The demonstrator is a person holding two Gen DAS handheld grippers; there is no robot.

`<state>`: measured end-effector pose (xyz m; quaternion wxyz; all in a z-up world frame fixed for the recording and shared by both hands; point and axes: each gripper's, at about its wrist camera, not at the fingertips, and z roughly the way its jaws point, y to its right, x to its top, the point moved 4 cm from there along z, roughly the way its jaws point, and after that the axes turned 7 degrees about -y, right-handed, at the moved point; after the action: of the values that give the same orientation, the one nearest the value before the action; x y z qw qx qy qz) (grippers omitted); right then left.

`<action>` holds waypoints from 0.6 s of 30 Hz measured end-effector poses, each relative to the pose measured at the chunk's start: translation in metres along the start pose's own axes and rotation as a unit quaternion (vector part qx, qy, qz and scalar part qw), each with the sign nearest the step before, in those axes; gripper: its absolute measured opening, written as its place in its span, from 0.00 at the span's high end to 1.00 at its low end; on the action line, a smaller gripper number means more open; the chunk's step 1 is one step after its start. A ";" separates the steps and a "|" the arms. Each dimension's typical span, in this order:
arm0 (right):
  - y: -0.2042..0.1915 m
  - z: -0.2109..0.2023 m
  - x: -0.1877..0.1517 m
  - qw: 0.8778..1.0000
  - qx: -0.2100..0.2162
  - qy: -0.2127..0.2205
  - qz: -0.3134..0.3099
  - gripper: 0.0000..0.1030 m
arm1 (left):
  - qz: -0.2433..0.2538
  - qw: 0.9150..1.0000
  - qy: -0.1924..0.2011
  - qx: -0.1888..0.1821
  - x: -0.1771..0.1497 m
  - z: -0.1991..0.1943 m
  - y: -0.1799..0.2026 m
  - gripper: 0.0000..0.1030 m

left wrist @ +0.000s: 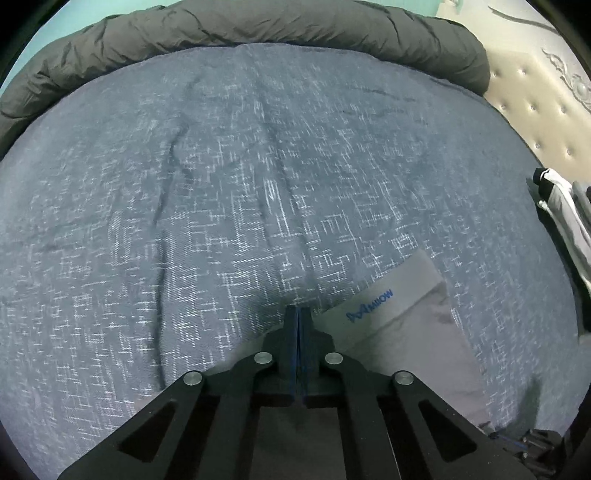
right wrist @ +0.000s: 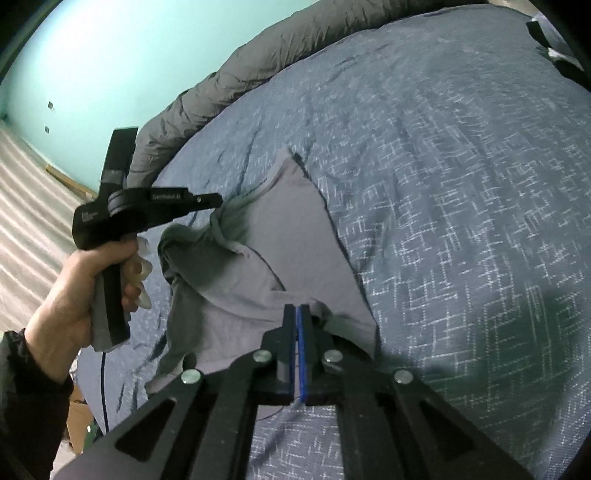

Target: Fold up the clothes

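Grey underwear (right wrist: 280, 254) lies crumpled on my blue bed cover (right wrist: 461, 206); both hand-held grippers, left (left wrist: 298, 314) and right (right wrist: 295, 314), are clenched, apparently empty. Dark duvet (left wrist: 258, 26) rims the bed; my left gripper hides the garment's edge.

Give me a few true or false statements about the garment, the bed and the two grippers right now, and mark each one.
1. The grey garment lies on a blue patterned bedspread. True.
2. The left gripper stands wide open. False: its jaws are together.
3. The garment's waistband carries blue lettering. True.
4. The garment is folded into a neat square. False: it is rumpled and partly bunched.
5. A dark quilt lies rolled along the bed's far edge. True.
6. The right gripper is open above bare floor. False: it is shut, over the garment.
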<state>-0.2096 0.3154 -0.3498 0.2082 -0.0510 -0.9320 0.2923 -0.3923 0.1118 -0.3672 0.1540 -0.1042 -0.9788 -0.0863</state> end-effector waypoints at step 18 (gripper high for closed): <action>-0.012 0.025 0.004 0.999 -0.039 -0.024 -0.013 0.67 | 0.002 1.000 0.010 -0.009 -0.001 -0.009 -0.004 1.00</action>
<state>-0.2231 0.2932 -0.3609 0.1871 -0.0398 -0.9480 0.2543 -0.3898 0.1064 -0.3593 0.1628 -0.1071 -0.9762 -0.0956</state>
